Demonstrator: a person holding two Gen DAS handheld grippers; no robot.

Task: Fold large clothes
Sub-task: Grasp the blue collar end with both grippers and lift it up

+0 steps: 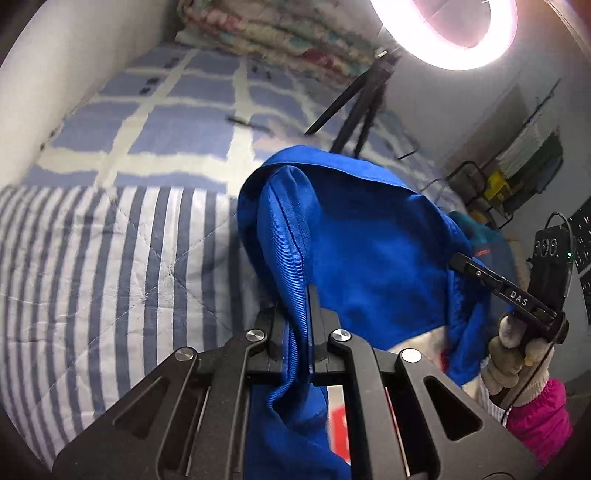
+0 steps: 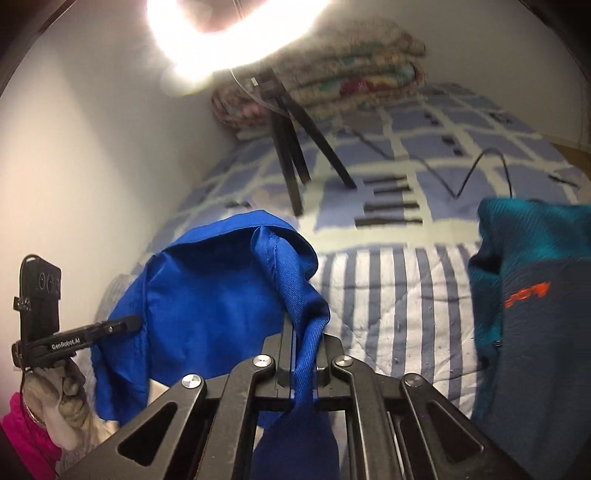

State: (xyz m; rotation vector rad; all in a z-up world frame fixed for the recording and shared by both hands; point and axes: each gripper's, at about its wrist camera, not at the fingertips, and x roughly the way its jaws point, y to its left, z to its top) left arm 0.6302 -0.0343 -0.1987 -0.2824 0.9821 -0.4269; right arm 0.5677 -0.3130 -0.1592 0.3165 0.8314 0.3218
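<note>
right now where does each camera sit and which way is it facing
Left wrist: on the left gripper, looking down along its fingers at the blue garment it pinches, over the striped quilt; the right gripper and gloved right hand show at the right edge.
Right wrist: on the right gripper, shut on the same garment; the left gripper and gloved left hand show at the left edge, a teal garment on the right.
Shared: garment, quilt, ring light, tripod.

Bedroom in a home: a bed [image 1: 110, 258] w/ striped quilt fills most of the view, checked blue blanket [image 2: 424, 147] beyond it. Folded floral blankets [image 2: 351, 74] stacked at bed's far end by the wall; ring light [image 1: 443, 29] on tripod [image 2: 291, 155] stands on the bed.
</note>
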